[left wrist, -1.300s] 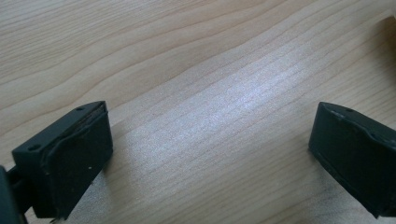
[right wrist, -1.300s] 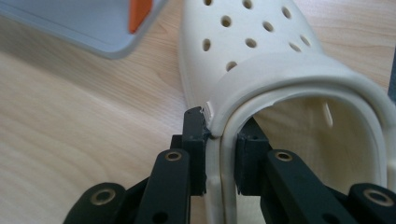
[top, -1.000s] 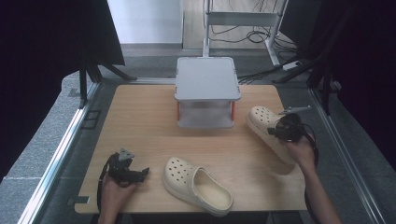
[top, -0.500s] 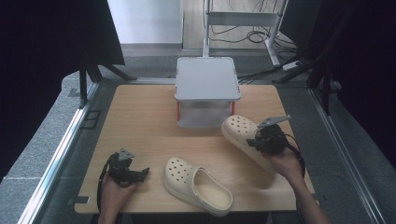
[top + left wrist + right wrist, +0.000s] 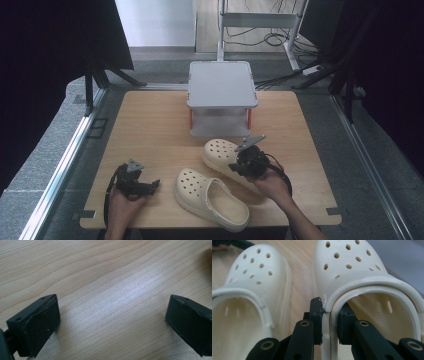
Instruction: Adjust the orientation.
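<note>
Up close, right tool [image 5: 329, 322] pinches held clog [image 5: 362, 277] by its side wall | overhead, grip seems hidden | left tool [image 5: 112, 322] gapes empty

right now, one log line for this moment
right tool: shut on right clog wall | left tool: open, on table | left clog: beside

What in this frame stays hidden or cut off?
- High view: the held clog's heel lies under the right gripper and hand.
- High view: the rack's lower shelf is shadowed by its top.
- Right gripper view: both clogs' heels are cut off by the bottom edge.
- Left gripper view: the open left gripper frames bare table; a dark object at the right edge is cut off.
</note>
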